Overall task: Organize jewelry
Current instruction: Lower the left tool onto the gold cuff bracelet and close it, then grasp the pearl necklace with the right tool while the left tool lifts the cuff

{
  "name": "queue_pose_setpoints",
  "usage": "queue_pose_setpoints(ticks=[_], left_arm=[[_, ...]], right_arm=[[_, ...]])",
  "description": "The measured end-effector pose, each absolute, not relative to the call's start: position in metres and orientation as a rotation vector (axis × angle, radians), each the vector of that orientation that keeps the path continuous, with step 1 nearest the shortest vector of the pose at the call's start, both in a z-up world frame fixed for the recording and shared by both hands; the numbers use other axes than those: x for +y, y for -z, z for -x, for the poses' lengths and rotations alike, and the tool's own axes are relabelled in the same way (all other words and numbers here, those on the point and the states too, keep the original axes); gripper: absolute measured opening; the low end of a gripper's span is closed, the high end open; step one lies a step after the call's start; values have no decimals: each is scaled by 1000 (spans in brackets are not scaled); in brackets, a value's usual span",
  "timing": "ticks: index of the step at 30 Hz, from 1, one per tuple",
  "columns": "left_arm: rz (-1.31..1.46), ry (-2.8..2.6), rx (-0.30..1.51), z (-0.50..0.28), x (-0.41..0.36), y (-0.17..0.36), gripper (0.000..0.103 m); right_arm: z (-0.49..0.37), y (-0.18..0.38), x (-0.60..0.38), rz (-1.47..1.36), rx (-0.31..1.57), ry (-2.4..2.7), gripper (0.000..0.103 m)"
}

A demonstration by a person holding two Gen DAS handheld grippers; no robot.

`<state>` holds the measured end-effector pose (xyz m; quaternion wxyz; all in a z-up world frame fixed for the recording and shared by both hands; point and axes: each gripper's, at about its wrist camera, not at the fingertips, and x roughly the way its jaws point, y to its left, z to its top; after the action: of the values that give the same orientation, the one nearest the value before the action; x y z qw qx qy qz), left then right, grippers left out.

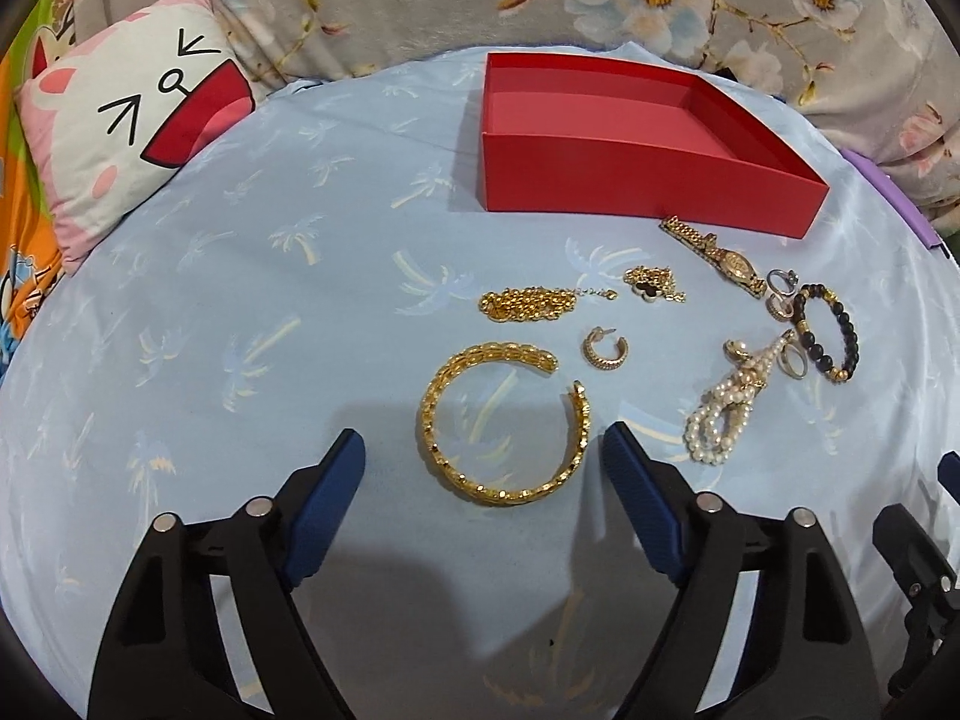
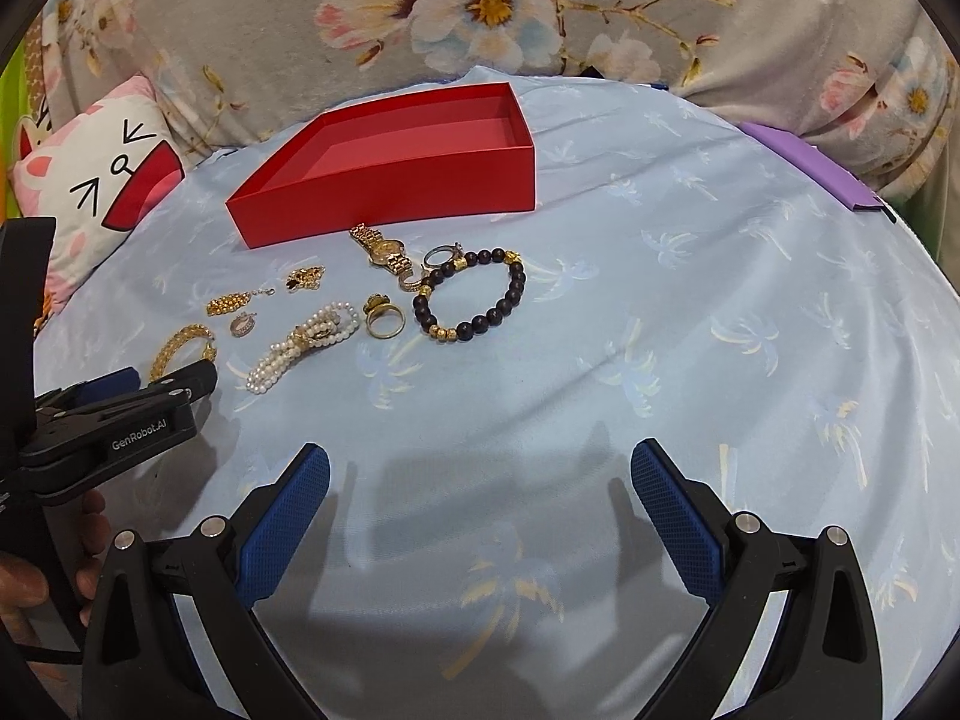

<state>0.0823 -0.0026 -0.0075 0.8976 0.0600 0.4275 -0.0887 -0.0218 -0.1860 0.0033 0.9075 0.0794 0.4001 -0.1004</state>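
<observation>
Near bed's far edge, red box (image 1: 636, 180), nothing inside. Before it, scattered jewelry: gold bangle (image 1: 504, 423), pearls (image 1: 729, 405), bead bracelet (image 2: 474, 297), watch (image 2: 387, 252). Left tool (image 1: 483, 456) spread apart flanking bangle; right tool (image 2: 480, 468) spread apart over bare sheet.

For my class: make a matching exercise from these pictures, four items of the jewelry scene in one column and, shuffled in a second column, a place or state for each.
Column 1
1. red box
2. gold cuff bangle
3. gold watch
4. black bead bracelet

Column 2
A. lies just in front of the red box
B. empty, with no lid on
C. lies between the open blue fingers of the left gripper
D. rightmost of the jewelry pieces

Pairs: 1-B, 2-C, 3-A, 4-D
</observation>
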Motion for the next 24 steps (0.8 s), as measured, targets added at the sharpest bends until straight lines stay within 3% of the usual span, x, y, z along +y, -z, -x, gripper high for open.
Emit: queue_pose_setpoints(ticks=[4, 13, 19, 23, 24], left_arm=[[-136, 206, 868, -79, -7, 6, 53], [-74, 240, 864, -73, 3, -4, 53], [-12, 212, 826, -64, 28, -25, 53], [-19, 192, 810, -60, 39, -30, 53], [-10, 194, 811, -60, 43, -31, 53]], right_arm=[[19, -3, -186, -169, 829, 203, 98], [11, -6, -181, -213, 843, 148, 96], [-14, -8, -164, -282, 888, 41, 82], [-31, 1, -151, -328, 933, 14, 61], [-35, 2, -148, -330, 937, 20, 60]])
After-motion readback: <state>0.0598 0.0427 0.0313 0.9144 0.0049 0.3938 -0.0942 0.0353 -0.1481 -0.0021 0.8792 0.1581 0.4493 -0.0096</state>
